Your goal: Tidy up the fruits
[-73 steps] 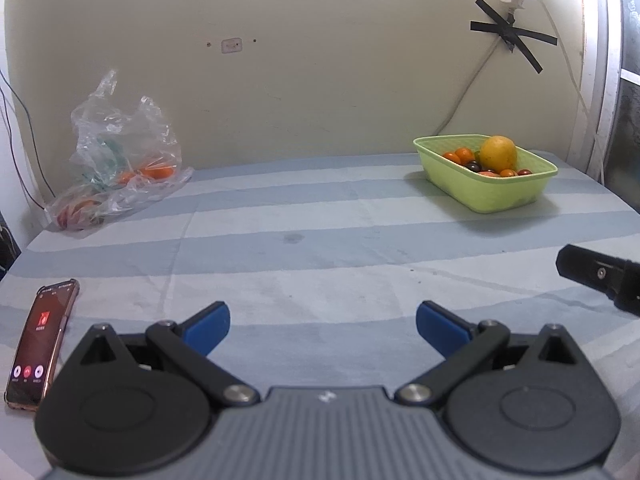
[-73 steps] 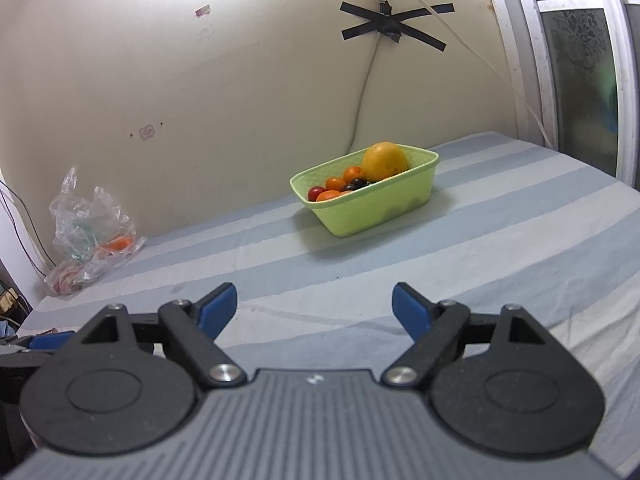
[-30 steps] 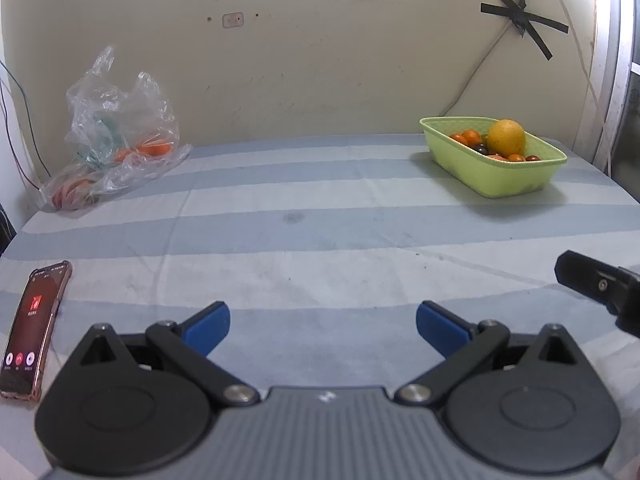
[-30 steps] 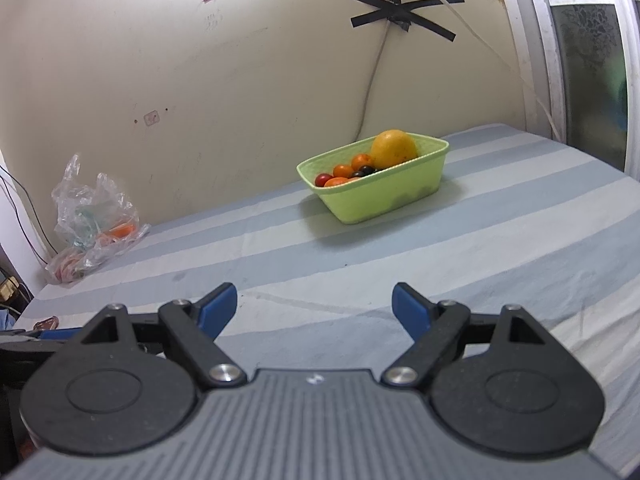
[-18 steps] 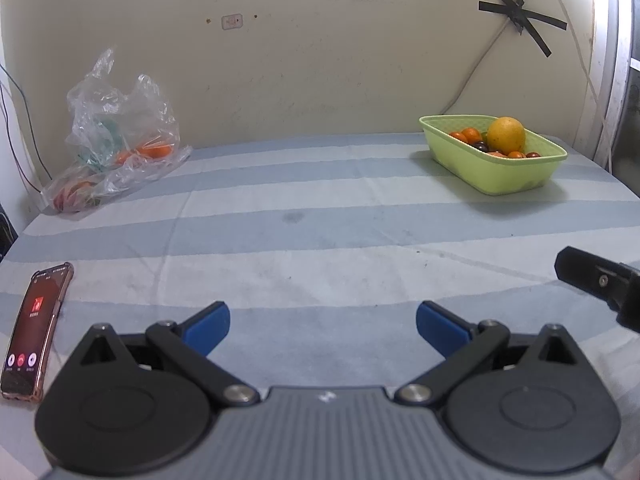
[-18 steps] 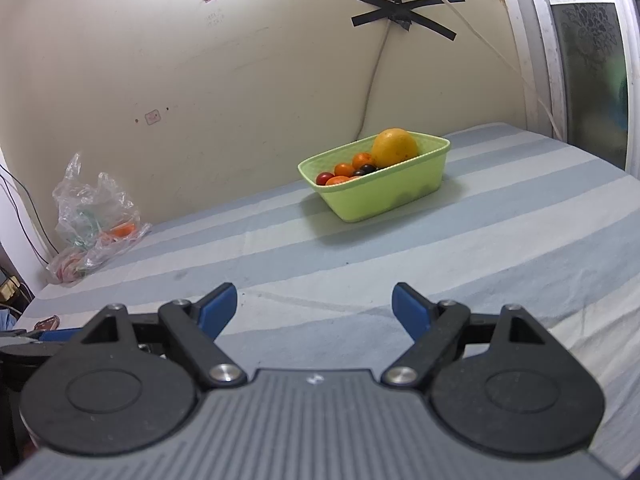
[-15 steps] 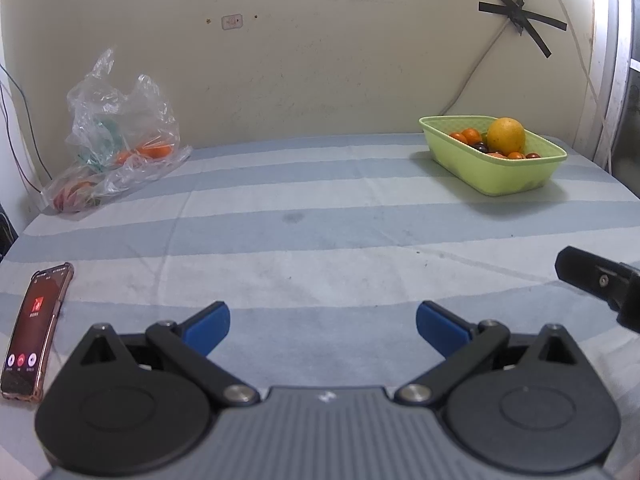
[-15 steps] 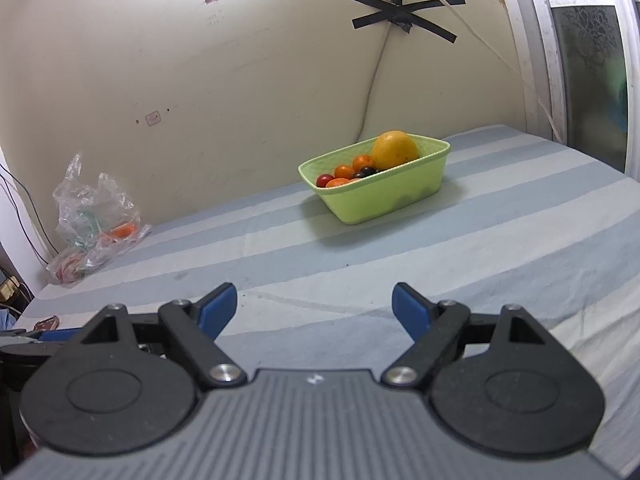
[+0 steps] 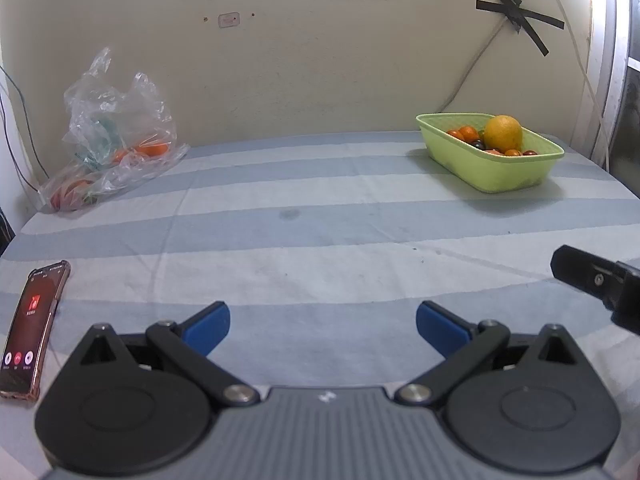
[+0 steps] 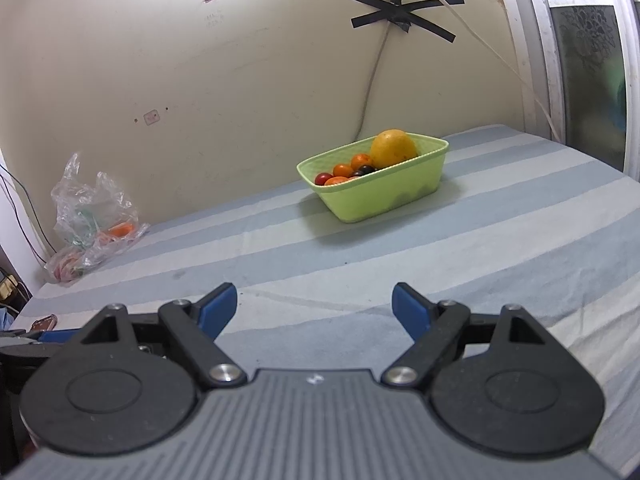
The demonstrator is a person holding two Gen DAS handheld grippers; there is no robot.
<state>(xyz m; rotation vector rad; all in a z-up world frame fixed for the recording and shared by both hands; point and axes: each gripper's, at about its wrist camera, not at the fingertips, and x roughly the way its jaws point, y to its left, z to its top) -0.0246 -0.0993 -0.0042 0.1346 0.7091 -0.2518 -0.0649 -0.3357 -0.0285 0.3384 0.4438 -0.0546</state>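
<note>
Beside crinkled plastic bag (image 9: 116, 136), rectangular green basket (image 9: 496, 172) holds round fruit (image 9: 503, 134).

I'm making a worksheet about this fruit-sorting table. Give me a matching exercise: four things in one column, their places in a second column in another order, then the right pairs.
Things:
1. large orange
2. plastic bag
3. phone
4. black tape cross

Places:
A. flat on the striped cloth, near left
B. in the green basket, above the small fruits
C. stuck on the wall
D. far left of the table, by the wall

Pairs: 1-B, 2-D, 3-A, 4-C
</note>
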